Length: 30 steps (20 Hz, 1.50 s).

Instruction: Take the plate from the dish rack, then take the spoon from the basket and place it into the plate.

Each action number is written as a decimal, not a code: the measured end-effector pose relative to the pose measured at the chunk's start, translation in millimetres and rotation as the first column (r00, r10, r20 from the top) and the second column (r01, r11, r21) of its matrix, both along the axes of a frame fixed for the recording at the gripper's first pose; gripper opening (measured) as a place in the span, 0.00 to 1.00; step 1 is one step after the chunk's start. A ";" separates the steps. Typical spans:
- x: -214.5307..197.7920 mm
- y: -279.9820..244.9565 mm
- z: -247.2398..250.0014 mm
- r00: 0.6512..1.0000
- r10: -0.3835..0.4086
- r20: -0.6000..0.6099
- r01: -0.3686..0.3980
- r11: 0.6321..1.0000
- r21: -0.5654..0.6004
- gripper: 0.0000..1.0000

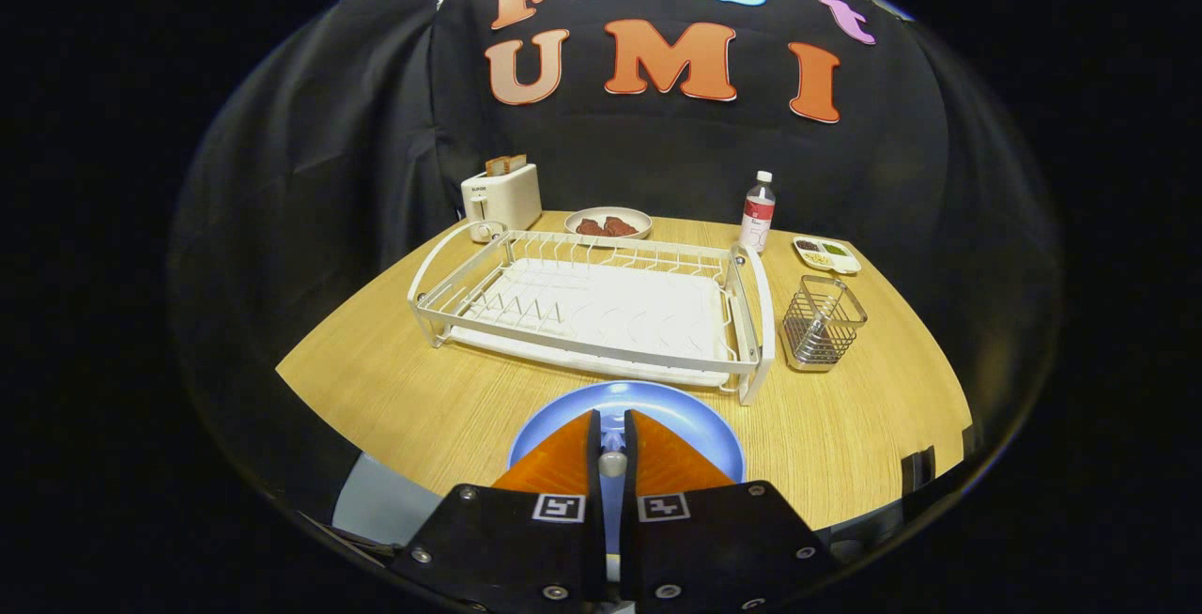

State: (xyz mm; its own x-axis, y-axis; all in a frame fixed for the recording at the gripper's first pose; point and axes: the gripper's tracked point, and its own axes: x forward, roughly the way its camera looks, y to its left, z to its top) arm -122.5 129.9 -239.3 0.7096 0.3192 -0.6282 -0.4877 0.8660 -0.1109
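Gripping the spoon [612, 464] near its handle, the tool [611, 440] has both fingers pressed nearly together on it, only a narrow slit left between them; a pale rounded bit of the spoon shows in that slit, with more of the handle running back toward the tool's body.

Item, plate [695, 417]: blue, lying flat on the desk [423, 398] directly under and just ahead of the fingers. Already out of the rack, so that step reads as finished.

Item, dish rack [601, 309]: white wire with a drip tray, just beyond the plate, nothing standing in its slots.

Item, basket [823, 321]: wire cutlery holder, beside the rack's right end; appears to hold nothing, consistent with the spoon having been lifted out.

Item, background goods along the far edge of the desk: toaster [502, 196] with bread slices in it, a dish of dark red food [608, 222], a bottle [758, 211], a small divided tray [826, 254].

Progress, as judged: plate fetched, spoon fetched and carried over the plate. Remaining: lower the spoon onto the plate, release, and draw the tool clear. Whether the spoon already touches the plate cannot be told.
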 end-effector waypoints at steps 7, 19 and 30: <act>8.1 -4.2 -0.9 1.000 0.006 -0.007 -0.007 0.999 -0.038 0.08; 37.4 -11.5 28.7 0.999 -0.044 0.031 0.045 0.998 -0.046 0.64; 95.6 -28.4 104.4 0.979 -0.117 0.167 0.115 0.993 0.025 0.98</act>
State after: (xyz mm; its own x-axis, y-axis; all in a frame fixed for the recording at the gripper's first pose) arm -26.9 101.5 -134.9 0.8374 0.2369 -0.4926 -0.3594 0.9177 -0.1696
